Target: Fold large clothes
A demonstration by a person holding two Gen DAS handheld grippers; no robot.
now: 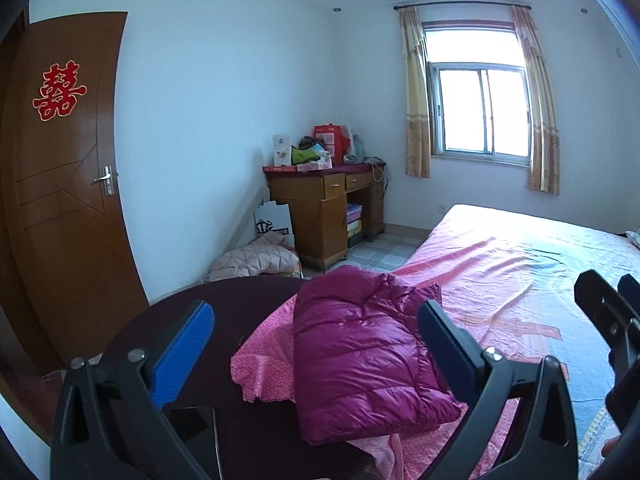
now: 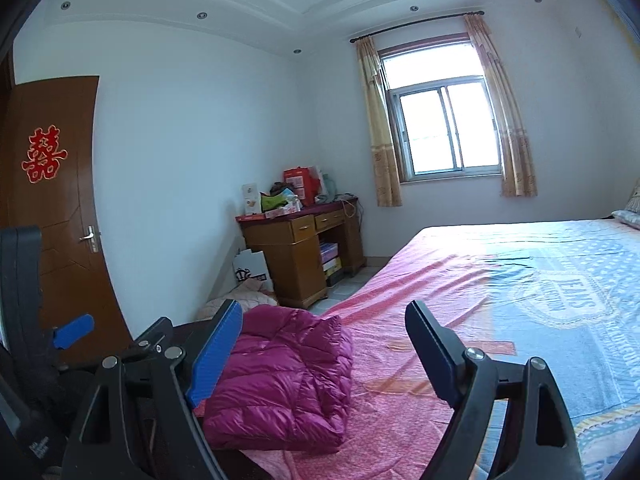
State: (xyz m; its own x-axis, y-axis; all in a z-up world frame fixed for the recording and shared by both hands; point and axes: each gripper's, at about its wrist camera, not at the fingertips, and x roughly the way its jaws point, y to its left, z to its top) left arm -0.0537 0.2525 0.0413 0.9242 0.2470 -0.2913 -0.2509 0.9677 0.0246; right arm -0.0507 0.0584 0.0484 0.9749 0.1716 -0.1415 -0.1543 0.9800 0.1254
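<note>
A magenta puffer jacket (image 1: 360, 352) lies folded in a compact bundle on the near corner of the bed (image 1: 520, 264), over the pink sheet. My left gripper (image 1: 316, 312) hovers above and in front of it, open, nothing between its blue-padded fingers (image 1: 184, 344). In the right wrist view the same jacket (image 2: 284, 376) sits low and left, and my right gripper (image 2: 324, 320) stands open above the bed (image 2: 500, 300) with its jaws apart and empty. The left gripper (image 2: 72, 332) shows at that view's left edge; the right gripper's black frame shows at the left view's right edge.
A dark round tabletop (image 1: 248, 320) borders the bed's corner below the left gripper. A wooden desk (image 1: 324, 208) piled with boxes stands by the far wall, a quilted pink bundle (image 1: 256, 260) on the floor beside it. A brown door (image 1: 64, 184) is at left, a curtained window (image 1: 480, 108) behind.
</note>
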